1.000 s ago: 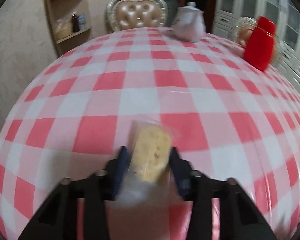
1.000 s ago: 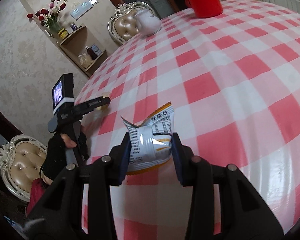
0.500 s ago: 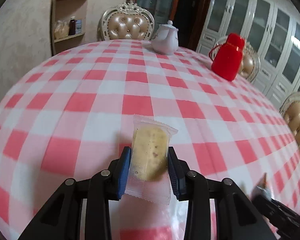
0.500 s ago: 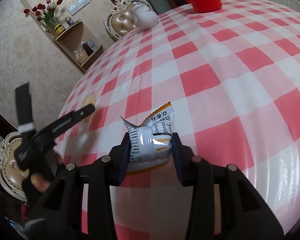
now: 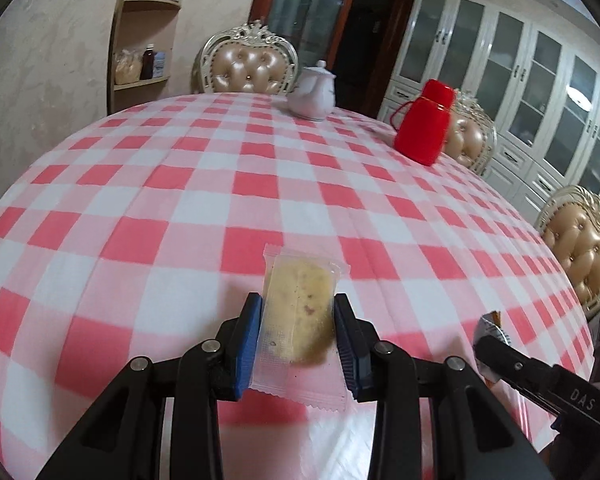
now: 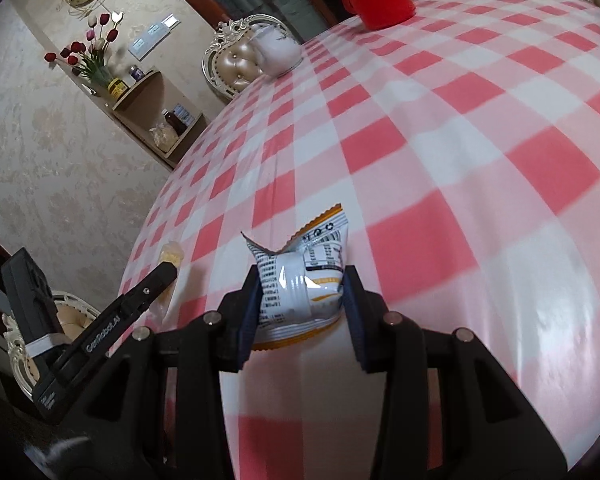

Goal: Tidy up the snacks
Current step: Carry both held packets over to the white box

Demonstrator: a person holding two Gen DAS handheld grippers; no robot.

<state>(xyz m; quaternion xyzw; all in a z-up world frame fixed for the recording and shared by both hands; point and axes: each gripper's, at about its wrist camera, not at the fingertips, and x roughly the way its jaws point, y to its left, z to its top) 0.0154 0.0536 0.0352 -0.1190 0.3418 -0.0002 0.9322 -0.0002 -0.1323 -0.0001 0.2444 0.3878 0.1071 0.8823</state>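
The clear-wrapped cake (image 5: 298,314) sits clamped between your left gripper (image 5: 296,344) jaws, held above the checked tabletop (image 5: 180,208) near its close edge. A second ago that view faced the chair and teapot (image 5: 312,96) straight on; now it has swung so the red flask (image 5: 422,122) and the white cabinets (image 5: 540,92) fill the right side, and your right gripper's tip has come into view at lower right. The silver snack packet (image 6: 304,280) is pinched, crumpled, in your right gripper (image 6: 302,308) jaws, just as before, low over the tabletop. In the right wrist view your left gripper has moved in closer, its cake now poking out past its tip.
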